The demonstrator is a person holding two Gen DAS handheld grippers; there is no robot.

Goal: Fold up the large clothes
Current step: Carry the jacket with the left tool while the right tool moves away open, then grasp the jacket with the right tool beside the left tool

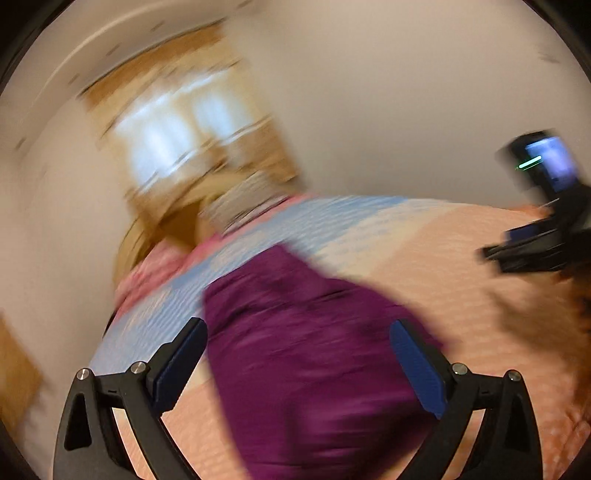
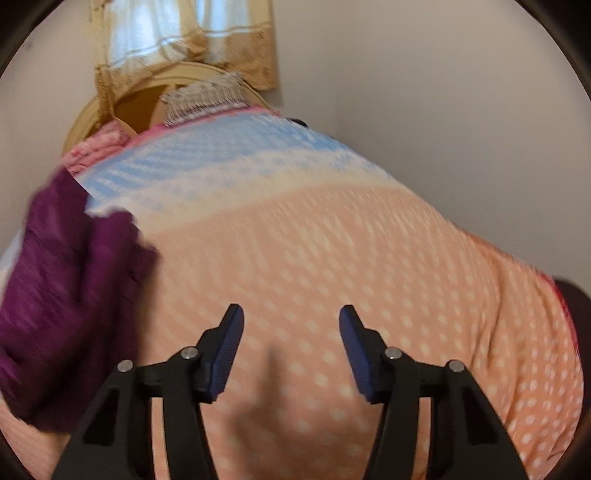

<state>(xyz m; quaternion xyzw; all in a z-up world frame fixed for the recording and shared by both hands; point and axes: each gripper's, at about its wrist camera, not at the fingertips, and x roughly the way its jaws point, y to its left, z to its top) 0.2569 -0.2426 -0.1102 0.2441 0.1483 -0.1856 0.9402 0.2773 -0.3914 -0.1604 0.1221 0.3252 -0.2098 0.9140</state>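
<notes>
We look forward from both wrists, low over the bed (image 2: 332, 229), sharing the far curtained window (image 2: 184, 33).

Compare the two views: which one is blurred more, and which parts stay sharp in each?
Left wrist view: heavy motion blur smears the purple garment, the curtained window and the right gripper; only the left gripper, jaws open, is crisp. Right wrist view: milder blur on the dotted orange bedspread; window sharper.

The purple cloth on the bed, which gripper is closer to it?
Left. The left gripper hangs open right over the purple cloth; the right gripper is open off to its side, over the orange dotted bedspread.
</notes>
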